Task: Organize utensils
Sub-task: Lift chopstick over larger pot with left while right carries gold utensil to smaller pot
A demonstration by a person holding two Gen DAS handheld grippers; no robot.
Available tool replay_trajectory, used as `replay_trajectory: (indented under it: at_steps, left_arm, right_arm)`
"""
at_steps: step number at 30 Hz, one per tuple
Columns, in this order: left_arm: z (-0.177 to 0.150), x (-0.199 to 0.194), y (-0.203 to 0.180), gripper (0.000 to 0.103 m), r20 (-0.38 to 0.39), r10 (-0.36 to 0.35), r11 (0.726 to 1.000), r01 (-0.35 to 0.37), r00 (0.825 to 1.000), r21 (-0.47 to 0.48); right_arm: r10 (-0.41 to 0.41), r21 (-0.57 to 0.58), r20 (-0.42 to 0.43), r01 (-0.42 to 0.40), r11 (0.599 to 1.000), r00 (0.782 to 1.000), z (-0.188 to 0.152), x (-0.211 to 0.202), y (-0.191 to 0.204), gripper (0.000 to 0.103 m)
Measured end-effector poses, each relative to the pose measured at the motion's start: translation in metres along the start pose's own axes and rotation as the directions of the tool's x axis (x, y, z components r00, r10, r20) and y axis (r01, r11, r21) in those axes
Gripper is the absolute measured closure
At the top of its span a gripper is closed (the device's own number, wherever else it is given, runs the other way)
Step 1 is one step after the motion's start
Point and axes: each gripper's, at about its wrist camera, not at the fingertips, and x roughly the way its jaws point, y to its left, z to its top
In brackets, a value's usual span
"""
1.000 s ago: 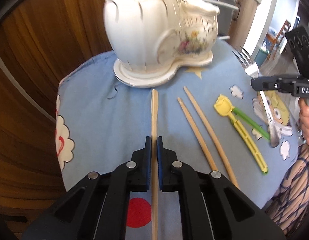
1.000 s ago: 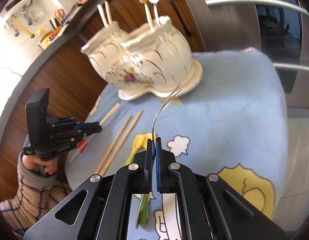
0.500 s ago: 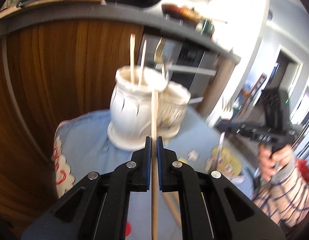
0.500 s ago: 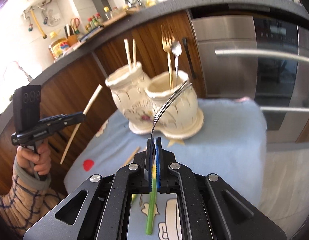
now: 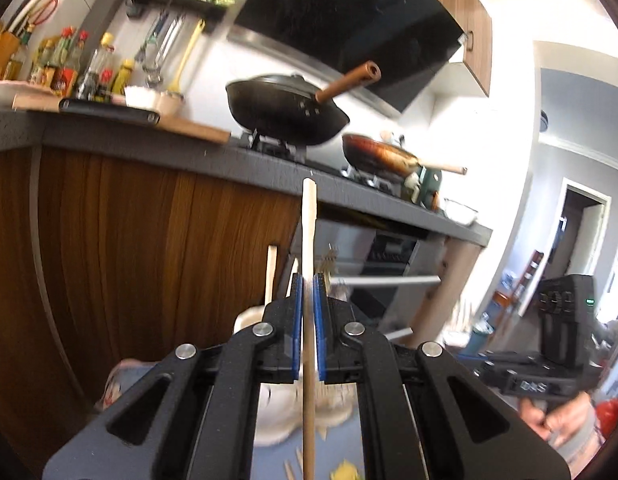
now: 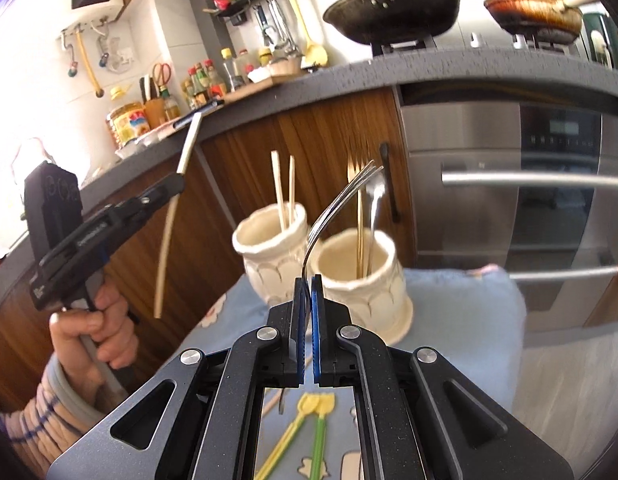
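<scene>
My left gripper [image 5: 307, 280] is shut on a wooden chopstick [image 5: 309, 240] and holds it upright in the air above the white double-cup ceramic holder [image 5: 281, 412]. From the right wrist view the left gripper [image 6: 177, 184] holds the chopstick [image 6: 171, 216] left of the holder [image 6: 321, 268]. My right gripper [image 6: 307, 280] is shut on a silver fork [image 6: 337, 204], tines up, in front of the holder. The left cup holds two chopsticks [image 6: 283, 192]. The right cup holds a gold fork and a spoon [image 6: 369, 216].
The holder stands on a blue cartoon cloth [image 6: 461, 320] over a small table. Yellow and green plastic utensils [image 6: 305, 436] and a chopstick lie on the cloth near me. Wooden cabinets [image 6: 309, 140], an oven [image 6: 529, 184] and a counter with pans stand behind.
Both grippers have lifted higher and tilted up. The chopstick and the fork rose off the cloth and now stand near the holder's top.
</scene>
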Motion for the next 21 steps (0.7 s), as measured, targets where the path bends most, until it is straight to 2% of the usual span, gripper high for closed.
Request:
replay_trajectory:
  at_steps: [6, 11, 17, 21]
  left_arm:
    - [0.012, 0.029, -0.001, 0.098, 0.091, 0.031, 1.000, -0.030, 0.995, -0.006]
    - [0.026, 0.046, 0.006, 0.098, 0.166, 0.039, 0.999, -0.034, 0.985, -0.029]
    - [0.021, 0.064, 0.014, 0.098, 0.207, 0.075, 0.997, -0.067, 0.975, -0.049]
    - [0.014, 0.075, 0.010, 0.098, 0.212, 0.107, 0.994, -0.104, 0.971, -0.022]
  right_arm:
    - [-0.062, -0.045, 0.052, 0.064, 0.997, 0.997, 0.026, 0.001, 0.009, 0.099]
    - [-0.076, -0.058, 0.081, 0.081, 0.995, 0.994, 0.048, 0.009, 0.011, 0.099]
    - [-0.117, -0.068, 0.093, 0.124, 0.990, 0.989, 0.058, 0.023, 0.010, 0.099]
    - [-0.189, -0.088, 0.128, 0.201, 0.976, 0.974, 0.062, 0.030, 0.012, 0.099]
